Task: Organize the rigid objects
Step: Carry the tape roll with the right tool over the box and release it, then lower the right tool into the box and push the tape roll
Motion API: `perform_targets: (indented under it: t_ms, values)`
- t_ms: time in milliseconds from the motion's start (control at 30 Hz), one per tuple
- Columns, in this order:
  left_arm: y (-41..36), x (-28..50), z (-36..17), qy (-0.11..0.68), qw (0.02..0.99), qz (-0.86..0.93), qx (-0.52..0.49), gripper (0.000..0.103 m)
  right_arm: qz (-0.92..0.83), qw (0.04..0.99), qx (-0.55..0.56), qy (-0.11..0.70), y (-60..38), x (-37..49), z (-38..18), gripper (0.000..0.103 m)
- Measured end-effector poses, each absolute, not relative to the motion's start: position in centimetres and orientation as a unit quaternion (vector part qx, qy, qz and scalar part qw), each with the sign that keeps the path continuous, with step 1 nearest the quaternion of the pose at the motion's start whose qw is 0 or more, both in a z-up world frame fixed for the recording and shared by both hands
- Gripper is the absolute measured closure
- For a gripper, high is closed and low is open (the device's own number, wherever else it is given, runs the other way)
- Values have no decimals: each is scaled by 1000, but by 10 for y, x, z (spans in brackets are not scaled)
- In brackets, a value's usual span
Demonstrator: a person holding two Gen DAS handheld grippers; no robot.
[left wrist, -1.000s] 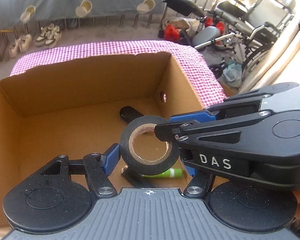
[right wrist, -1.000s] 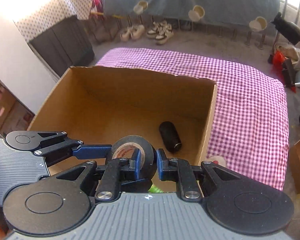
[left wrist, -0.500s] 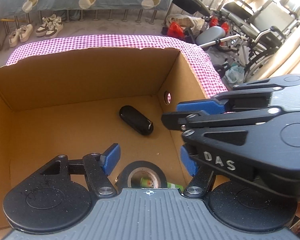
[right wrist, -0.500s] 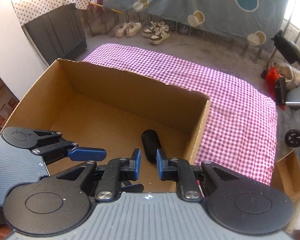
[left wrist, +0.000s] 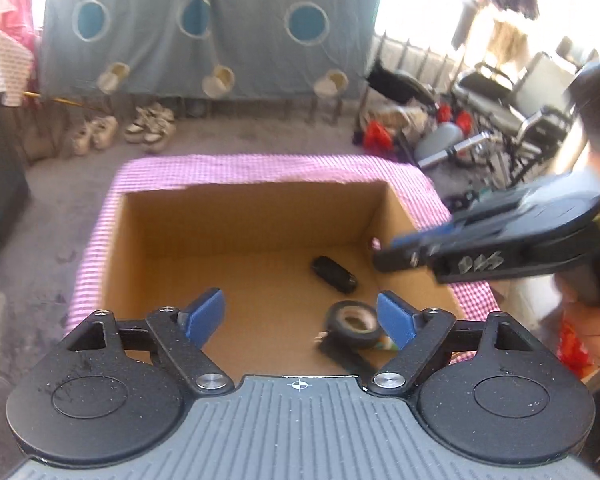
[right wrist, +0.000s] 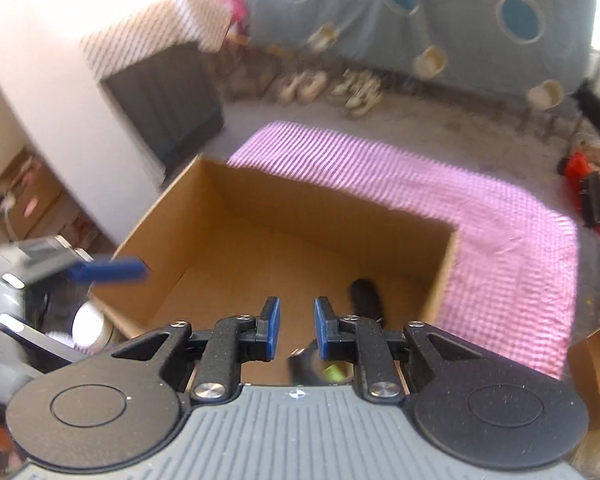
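Released from both tools, the black roll of electrical tape [left wrist: 355, 323] now lies on the floor of the open brown cardboard box [left wrist: 256, 216]. Left tool [left wrist: 300, 314] is spreading, empty; right tool [right wrist: 296, 330] nearly pressed together, empty. Beyond the roll lies a black oval case [left wrist: 334, 274]. Drop-off looks finished; next calls for fetching another loose item.

The right gripper [right wrist: 296, 330] is seen above the near edge of an open cardboard box [right wrist: 172, 220], its 2 blue pads drawn close together with only a narrow gap and nothing between them. Inside the box, a black cylindrical object [right wrist: 366, 294] is seen lying on the floor near the right wall. A black tape roll [right wrist: 306, 368] is partly hidden below the right finger, with something green just beside it. The box is set on a pink checked cloth [right wrist: 500, 240]. At the left, the left gripper [right wrist: 108, 270] is shown blurred, 1 blue finger reaching over the box's left wall.
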State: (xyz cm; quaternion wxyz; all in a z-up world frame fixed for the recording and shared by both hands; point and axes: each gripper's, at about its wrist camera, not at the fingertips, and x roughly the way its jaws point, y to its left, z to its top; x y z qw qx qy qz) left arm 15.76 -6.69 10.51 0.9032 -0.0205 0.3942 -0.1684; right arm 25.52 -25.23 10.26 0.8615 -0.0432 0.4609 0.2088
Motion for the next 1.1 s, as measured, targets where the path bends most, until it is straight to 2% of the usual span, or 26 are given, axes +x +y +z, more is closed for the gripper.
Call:
perform_targets:
  t_ms: [167, 467, 667, 833, 1000, 1100]
  values:
    - [-25, 144, 109, 378, 916, -129, -29, 18, 202, 811, -17, 549, -231, 290, 62, 83]
    - [9, 136, 102, 366, 921, -123, -51, 18, 129, 748, 48, 649, -223, 346, -3, 83]
    - [28, 132, 95, 368, 920, -119, -67, 18, 103, 728, 75, 674, -219, 369, -23, 82]
    - [37, 130, 92, 370, 919, -114, -73, 17, 98, 726, 76, 676, -216, 369, -13, 80]
    - [44, 128, 88, 367, 921, -110, -75, 17, 92, 731, 81, 671, -224, 362, -1, 69]
    - [44, 128, 87, 366, 920, -115, -81, 17, 75, 724, 75, 682, -223, 361, -8, 67]
